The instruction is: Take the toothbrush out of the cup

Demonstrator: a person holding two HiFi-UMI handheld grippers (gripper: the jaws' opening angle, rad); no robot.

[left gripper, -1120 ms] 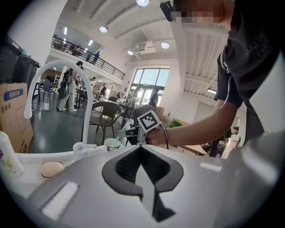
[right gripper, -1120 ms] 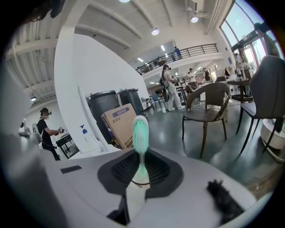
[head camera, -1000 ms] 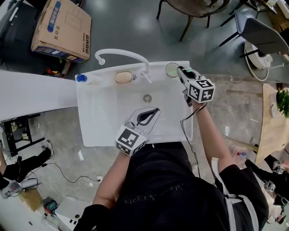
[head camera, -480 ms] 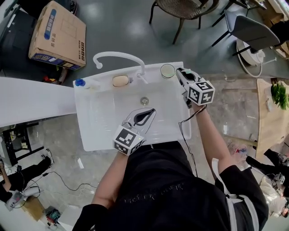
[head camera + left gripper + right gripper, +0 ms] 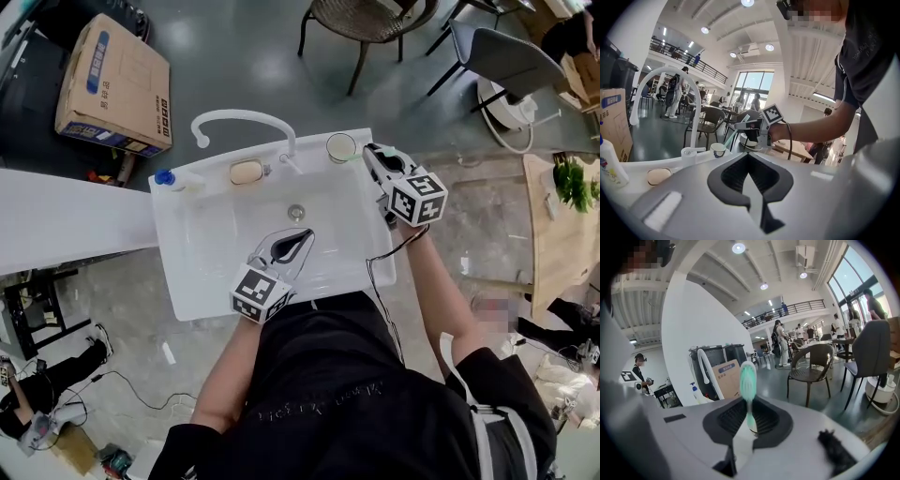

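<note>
- Two handheld grippers work over a white rectangular sink basin (image 5: pixel 202 262), seen from above. A brown cardboard box (image 5: pixel 112 84) lies on the floor at far left.
- Four things line the basin's back edge. From the left they are a white bottle with a blue cap (image 5: pixel 167 176), a white arched tap (image 5: pixel 239 120), an oval beige bar of soap (image 5: pixel 246 172), and a small pale round cup (image 5: pixel 341 147) at the back right corner.
- Lower down, the left gripper (image 5: pixel 306 234) hangs over the middle of the basin, near the round metal drain (image 5: pixel 296 213). Its jaws meet at the tips with nothing between them, and it is well apart from the cup.
- Further right, the right gripper (image 5: pixel 368 153) sits just beside the cup, on the cup's right, pointing left toward it. It is by far the nearer tool, and its jaws are closed on the neck of a mint-green toothbrush with a pale oval head (image 5: pixel 748 380).
- Held this way, the toothbrush stands roughly upright and crosswise to the jaws, with its head above them and its handle slanting down toward the cup. In the left gripper view the lower end seems to reach the cup's mouth; whether it is inside cannot be told.
- Judging from this, the coming move is a lift along the brush's long axis until the lower end clears the rim. A sideways pull could tip the light cup.
</note>
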